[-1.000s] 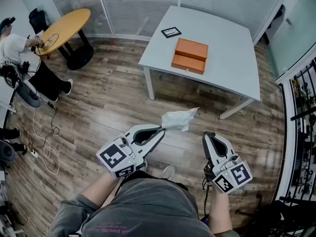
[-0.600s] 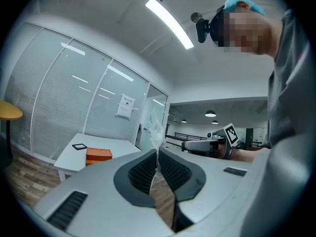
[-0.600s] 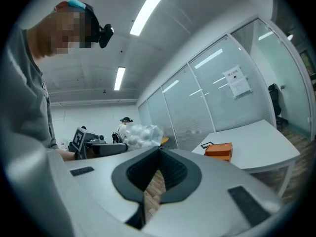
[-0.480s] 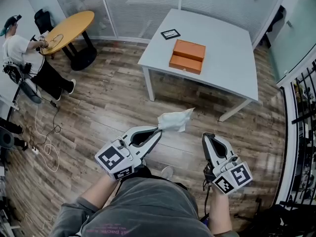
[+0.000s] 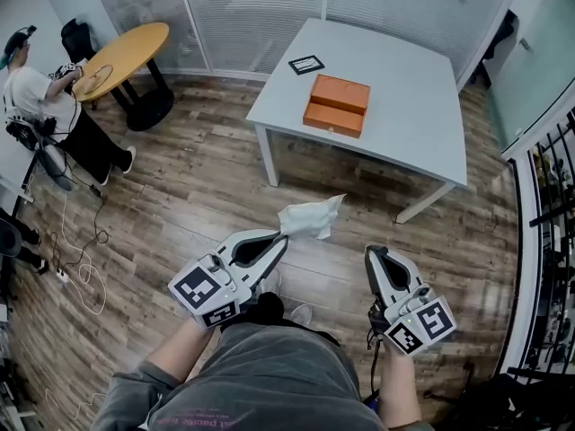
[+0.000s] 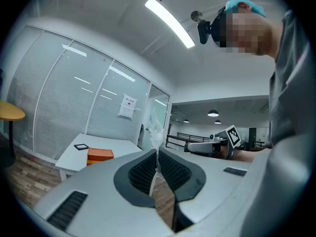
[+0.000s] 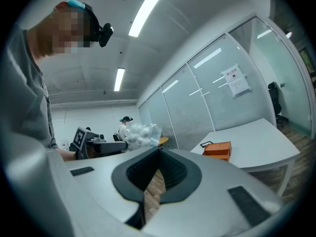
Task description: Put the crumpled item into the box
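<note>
Ahead: grey table (image 5: 404, 70) on wood floor (image 5: 198, 187), orange box (image 5: 337, 106) atop.

The right gripper (image 7: 159, 152) is seen along its own two pale jaws, whose dark ribbed pads are brought together at the tips with nothing between them. A wooden floor (image 7: 154, 184) is glimpsed through the gap below the tips. To the left, the left gripper (image 7: 126, 145) is held level, with a crumpled item (image 7: 141, 135) of white, glossy material at its tip. To the right, an orange box (image 7: 217, 150) is set on a white table (image 7: 259, 142) in front of glass partition walls (image 7: 197, 102). A person (image 7: 24, 112) in grey is shown at the left edge.
</note>
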`<state>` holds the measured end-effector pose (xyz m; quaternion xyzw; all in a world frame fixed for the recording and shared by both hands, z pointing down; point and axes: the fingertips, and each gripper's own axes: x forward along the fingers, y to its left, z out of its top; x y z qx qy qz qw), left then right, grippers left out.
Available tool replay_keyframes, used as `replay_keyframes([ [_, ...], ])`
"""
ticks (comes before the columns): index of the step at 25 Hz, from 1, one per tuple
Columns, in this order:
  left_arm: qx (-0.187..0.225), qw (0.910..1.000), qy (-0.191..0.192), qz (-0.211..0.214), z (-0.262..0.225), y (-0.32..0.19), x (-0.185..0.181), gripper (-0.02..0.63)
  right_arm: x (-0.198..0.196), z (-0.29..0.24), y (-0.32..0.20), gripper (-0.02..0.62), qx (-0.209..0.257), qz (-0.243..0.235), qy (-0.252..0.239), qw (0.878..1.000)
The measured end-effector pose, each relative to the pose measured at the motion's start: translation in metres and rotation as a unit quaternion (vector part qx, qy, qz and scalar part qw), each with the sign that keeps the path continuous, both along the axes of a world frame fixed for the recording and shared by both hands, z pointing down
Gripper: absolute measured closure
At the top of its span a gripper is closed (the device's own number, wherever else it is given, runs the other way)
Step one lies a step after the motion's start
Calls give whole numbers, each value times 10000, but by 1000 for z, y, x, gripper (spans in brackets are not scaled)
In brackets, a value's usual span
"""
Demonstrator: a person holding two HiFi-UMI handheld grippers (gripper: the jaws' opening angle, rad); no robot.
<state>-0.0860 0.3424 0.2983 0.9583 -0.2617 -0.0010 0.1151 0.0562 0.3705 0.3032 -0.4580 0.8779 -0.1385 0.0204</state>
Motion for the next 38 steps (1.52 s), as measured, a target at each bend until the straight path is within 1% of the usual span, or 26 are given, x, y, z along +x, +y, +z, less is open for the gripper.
replay_keyframes([
  [6,-46,10000,59,-56,5,-21,3,577,8,4,-19,592,-47,28,37,10000],
  [13,-102,9999,54,-19,17,-58,1,577,6,15,-57,592,-91,72,-6,9999],
  [25,-248,9996,49,141,33,-160,-1,577,-2,33,-153,592,-275,213,-46,9994],
  [32,-319,9993,78,180,40,-222,-18,577,-22,39,-214,592,-387,224,-10,9990],
  [38,-383,9987,124,309,41,-265,-30,577,-35,38,-256,592,-447,348,33,9984],
])
